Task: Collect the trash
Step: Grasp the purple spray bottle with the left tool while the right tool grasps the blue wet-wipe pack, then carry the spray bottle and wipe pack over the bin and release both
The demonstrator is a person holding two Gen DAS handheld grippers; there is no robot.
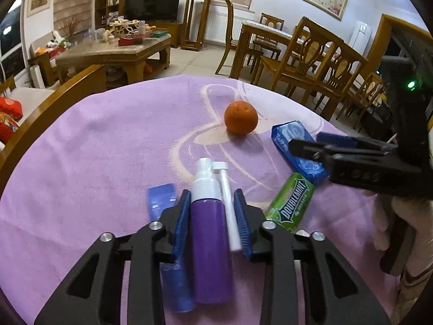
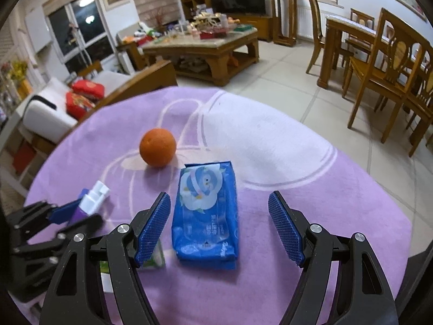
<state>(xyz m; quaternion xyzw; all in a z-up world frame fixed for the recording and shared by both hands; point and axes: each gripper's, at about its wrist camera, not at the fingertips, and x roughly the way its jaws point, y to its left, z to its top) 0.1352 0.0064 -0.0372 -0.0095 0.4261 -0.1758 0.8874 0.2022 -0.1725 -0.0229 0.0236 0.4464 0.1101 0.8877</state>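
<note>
My left gripper (image 1: 212,203) is shut on a purple spray bottle (image 1: 211,243) with a white pump top, its blue pads against both sides. It also shows in the right wrist view (image 2: 89,203). A blue wrapper (image 1: 161,199) lies under the bottle on the left. A green Doublemint pack (image 1: 291,203) lies just right of it. A blue wet-wipe pack (image 2: 207,214) lies on the purple cloth. My right gripper (image 2: 219,216) is open, its fingers either side of the wipe pack, and it shows in the left wrist view (image 1: 305,143).
An orange (image 2: 157,147) sits on the purple cloth (image 2: 270,135) beyond the wipe pack, also in the left wrist view (image 1: 240,117). Wooden dining chairs (image 2: 384,73) stand to the right, a coffee table (image 2: 211,46) and sofa (image 2: 54,108) behind.
</note>
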